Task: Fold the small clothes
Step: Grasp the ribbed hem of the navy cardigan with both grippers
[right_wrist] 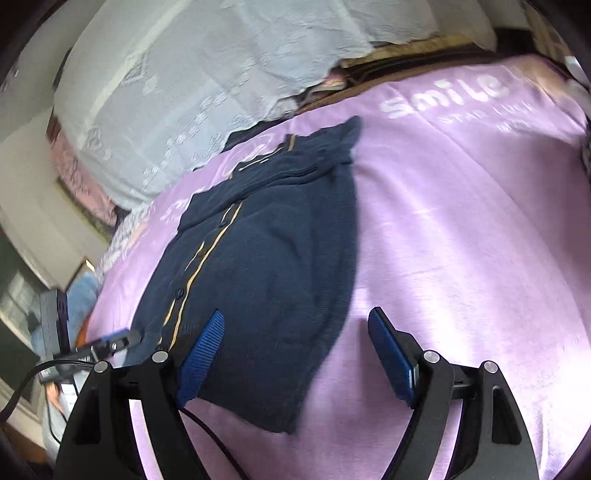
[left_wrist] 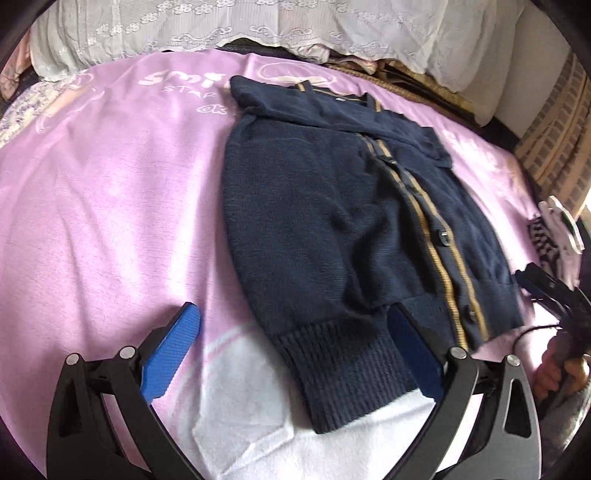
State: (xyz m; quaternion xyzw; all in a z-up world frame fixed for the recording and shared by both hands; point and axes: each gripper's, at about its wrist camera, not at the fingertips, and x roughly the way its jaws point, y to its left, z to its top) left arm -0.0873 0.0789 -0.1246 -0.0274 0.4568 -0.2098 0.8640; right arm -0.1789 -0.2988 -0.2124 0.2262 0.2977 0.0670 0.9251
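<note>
A: Where is the garment?

B: A navy knit cardigan (left_wrist: 325, 221) lies flat on the pink blanket (left_wrist: 110, 206), with tan stripes down its button placket (left_wrist: 439, 236). In the left wrist view it runs from the upper middle of the frame down to the lower middle, its ribbed hem (left_wrist: 340, 373) nearest the camera. One sleeve is folded across the chest near the collar.

A: And the left gripper (left_wrist: 295, 343)?

B: Its jaws stand wide apart. The blue pad (left_wrist: 171, 354) at lower left sits over bare blanket; the other pad, at lower right, is at the hem beside the placket. Part of the hem lies between the two, but neither pad presses on it as far as I can see.

A: The right gripper (right_wrist: 299, 350)?

B: Also spread wide, holding nothing. In the right wrist view its left pad (right_wrist: 201, 360) shows in front of the cardigan (right_wrist: 266, 258), near the lower edge, and its right pad is over plain pink blanket (right_wrist: 461, 240). Whether the left pad touches the knit, I cannot tell.

A: Anything else in the frames?

B: White lettering reading "smile" (right_wrist: 443, 99) is printed on the blanket at the upper right of the right wrist view. A white lace cloth (left_wrist: 258, 26) fills the top of the left wrist view. At the right edge of that view a hand (left_wrist: 557, 373) grips a dark handle.
</note>
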